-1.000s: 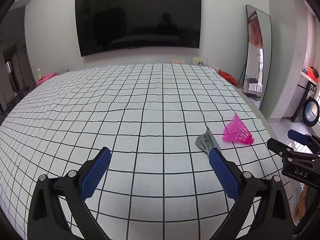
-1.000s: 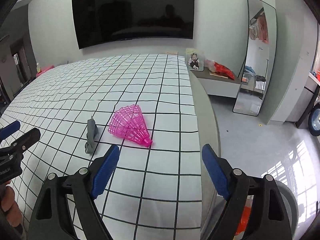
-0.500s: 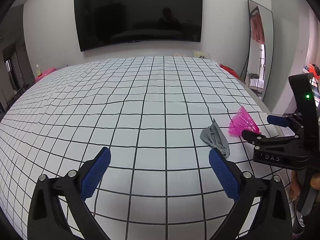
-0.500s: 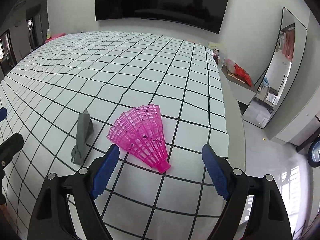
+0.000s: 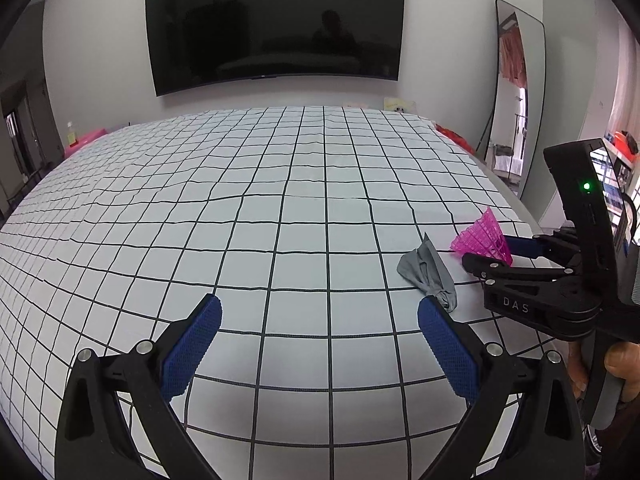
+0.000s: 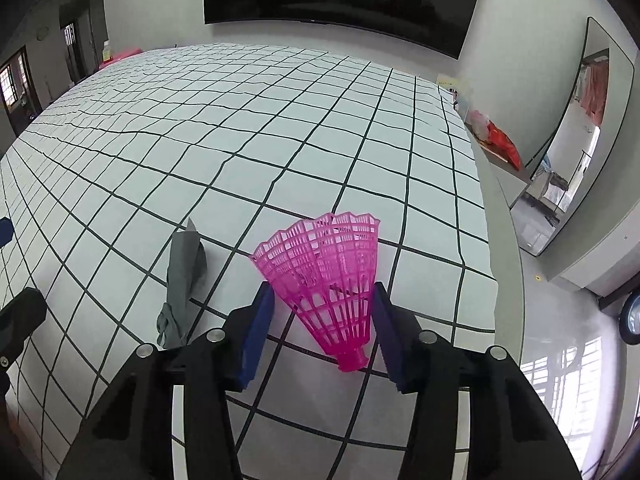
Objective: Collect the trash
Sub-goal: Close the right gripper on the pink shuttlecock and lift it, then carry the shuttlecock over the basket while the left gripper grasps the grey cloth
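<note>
Our right gripper (image 6: 320,312) has just been closing its jaws around the pink plastic mesh shuttlecock (image 6: 324,276), pads pressing its skirt, near the right edge of the white, black-gridded bed sheet (image 6: 240,128); just left lies a crumpled grey scrap of cloth (image 6: 182,280); our left gripper (image 5: 320,344) hovers spread and empty; beyond, a wall-mounted black television (image 5: 276,24) and a tall leaning mirror (image 5: 516,92).

Both wrist cameras look down along their fingers across the bed (image 5: 280,208); each sees the pink shuttlecock (image 6: 328,276), the right closest
</note>
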Motion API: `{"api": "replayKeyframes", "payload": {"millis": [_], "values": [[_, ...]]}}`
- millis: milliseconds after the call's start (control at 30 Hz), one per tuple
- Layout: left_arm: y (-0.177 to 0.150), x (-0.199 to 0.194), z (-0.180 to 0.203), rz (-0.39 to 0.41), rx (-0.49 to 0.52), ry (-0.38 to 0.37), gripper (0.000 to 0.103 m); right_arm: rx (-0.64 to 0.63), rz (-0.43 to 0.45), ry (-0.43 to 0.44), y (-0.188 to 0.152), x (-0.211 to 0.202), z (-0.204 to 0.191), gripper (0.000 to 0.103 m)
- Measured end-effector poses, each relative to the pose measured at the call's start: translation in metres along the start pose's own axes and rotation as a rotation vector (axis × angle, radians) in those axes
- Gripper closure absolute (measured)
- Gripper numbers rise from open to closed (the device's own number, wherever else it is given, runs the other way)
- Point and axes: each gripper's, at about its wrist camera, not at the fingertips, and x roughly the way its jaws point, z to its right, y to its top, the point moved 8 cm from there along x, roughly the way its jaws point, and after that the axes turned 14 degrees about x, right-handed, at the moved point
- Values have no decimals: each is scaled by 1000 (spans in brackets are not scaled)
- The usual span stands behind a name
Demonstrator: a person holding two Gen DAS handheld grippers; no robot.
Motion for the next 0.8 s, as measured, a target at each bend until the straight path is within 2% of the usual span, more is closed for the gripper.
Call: {"api": "replayKeyframes", "payload": {"millis": [267, 367, 567, 800], "values": [[1, 0, 5, 6, 19, 3, 6, 185, 52, 6, -26, -46, 26, 57], [-1, 1, 15, -3, 29, -32, 6, 245, 70, -28, -42, -68, 40, 57], [-3, -7, 43, -25, 91, -99, 6, 384, 104, -41, -84, -107, 65, 57], [7, -9, 58, -56, 131, -151, 6, 492, 88, -49, -140, -126, 84, 57]]}}
